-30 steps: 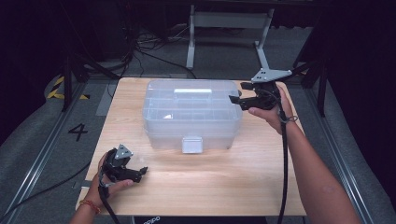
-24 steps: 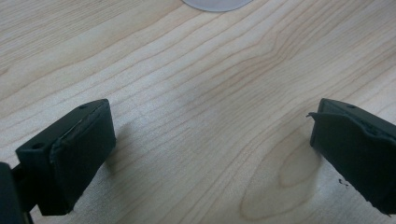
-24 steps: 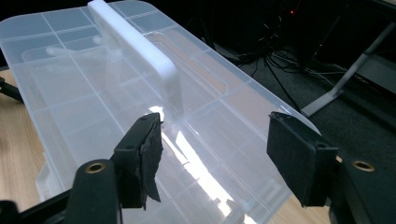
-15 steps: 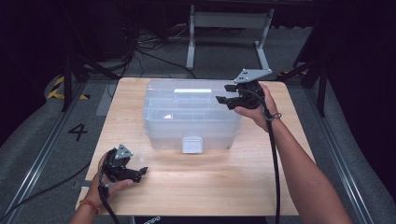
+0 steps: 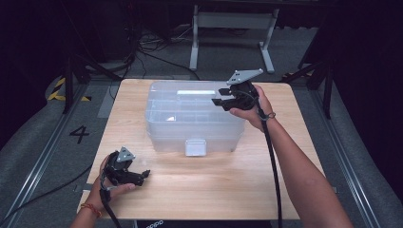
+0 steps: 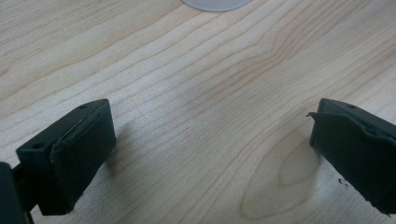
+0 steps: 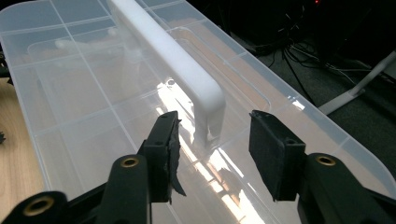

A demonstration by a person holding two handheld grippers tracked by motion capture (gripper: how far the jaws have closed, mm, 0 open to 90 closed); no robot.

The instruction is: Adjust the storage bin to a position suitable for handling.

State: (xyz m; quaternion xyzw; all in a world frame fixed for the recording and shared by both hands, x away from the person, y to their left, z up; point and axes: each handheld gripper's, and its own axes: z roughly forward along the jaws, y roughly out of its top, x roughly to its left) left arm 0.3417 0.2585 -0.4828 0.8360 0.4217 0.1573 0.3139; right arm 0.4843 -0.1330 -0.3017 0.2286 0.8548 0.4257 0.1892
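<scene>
A clear plastic storage box point(image 5: 190, 118) with a white latch point(image 5: 195, 147) stands in the middle of the wooden table point(image 5: 209, 185). Its lid carries a white handle point(image 7: 187, 70) lying flat. My right gripper point(image 5: 219, 98) hovers over the box's right end; in the right gripper view point(image 7: 212, 140) its jaws have just been closing and straddle the handle's near end without touching it. My left gripper point(image 5: 142, 175) rests low at the table's front left, open, with bare wood between its pads point(image 6: 79, 154).
A metal stand point(image 5: 233, 28) and cables point(image 5: 142, 52) lie on the floor behind the table. A floor rail point(image 5: 43, 147) and a painted number run along the left. Bare wood stretches in front of the box.
My right gripper has moved left from beyond the box's right end to over its lid, and its jaws have narrowed. The left gripper has stayed put.
</scene>
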